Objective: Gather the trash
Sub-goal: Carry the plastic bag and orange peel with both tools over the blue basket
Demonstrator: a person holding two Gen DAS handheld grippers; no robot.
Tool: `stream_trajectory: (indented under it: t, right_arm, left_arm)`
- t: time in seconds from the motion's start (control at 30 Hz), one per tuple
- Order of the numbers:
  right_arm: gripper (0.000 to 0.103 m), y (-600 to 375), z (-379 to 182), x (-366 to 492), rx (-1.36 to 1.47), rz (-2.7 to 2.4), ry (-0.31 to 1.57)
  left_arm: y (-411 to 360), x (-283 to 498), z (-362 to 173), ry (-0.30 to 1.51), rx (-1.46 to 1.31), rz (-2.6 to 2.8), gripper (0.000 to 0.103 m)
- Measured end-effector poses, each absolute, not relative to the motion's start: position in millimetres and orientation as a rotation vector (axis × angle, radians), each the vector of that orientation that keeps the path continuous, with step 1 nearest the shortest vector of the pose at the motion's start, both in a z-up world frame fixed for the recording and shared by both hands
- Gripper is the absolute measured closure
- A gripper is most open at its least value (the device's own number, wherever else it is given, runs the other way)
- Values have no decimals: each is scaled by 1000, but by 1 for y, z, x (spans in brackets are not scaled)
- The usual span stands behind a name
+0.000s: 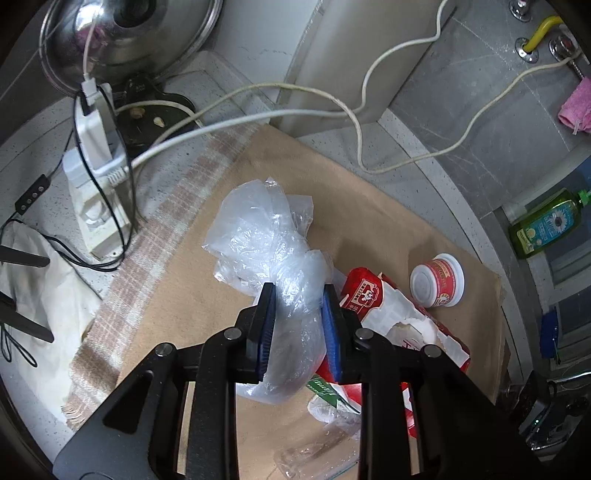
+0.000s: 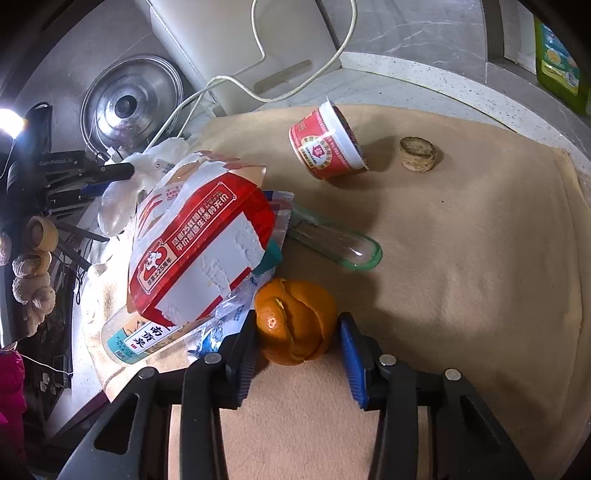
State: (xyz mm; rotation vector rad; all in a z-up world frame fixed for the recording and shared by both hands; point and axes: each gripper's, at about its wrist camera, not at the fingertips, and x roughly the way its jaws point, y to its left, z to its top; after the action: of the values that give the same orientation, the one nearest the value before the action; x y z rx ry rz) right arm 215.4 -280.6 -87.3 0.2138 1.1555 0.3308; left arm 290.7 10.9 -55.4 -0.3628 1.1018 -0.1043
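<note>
My left gripper (image 1: 298, 291) is shut on a crumpled clear plastic bag (image 1: 266, 236), its blue pads squeezing the bag's lower part above the tan cloth mat (image 1: 332, 177). My right gripper (image 2: 297, 325) is closed around an orange peel (image 2: 295, 321) that rests on the mat (image 2: 461, 277), with a pad against each side. A torn red and white carton (image 2: 199, 251) lies just left of the peel, partly covering a labelled bottle (image 2: 136, 336) and a clear tube (image 2: 332, 240). Farther back a red yogurt cup (image 2: 327, 144) lies tipped on its side, next to a small round cork-like piece (image 2: 417, 153).
A white power strip (image 1: 92, 192) with plugs and several cables sits left of the mat, below a steel pot lid (image 1: 122, 33). A green soap bottle (image 1: 546, 225) and a pink cloth (image 1: 576, 107) are at the right, by the sink edge.
</note>
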Motion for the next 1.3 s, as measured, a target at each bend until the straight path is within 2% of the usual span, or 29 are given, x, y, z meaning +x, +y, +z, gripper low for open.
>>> stream_trajectory:
  t: [0.63,0.93,1.3]
  right_arm:
    - [61,-294,-22,155,220,271,1008]
    - [61,-254,10,103,213,307,947]
    - [61,-191,11,37,168,406,964]
  left_arm:
    - [72,187,-20,1000,-361,-113,80]
    - [101,120,-11,993,-341,-116,80]
    - [110,36,-32,1037,-348,-153,80]
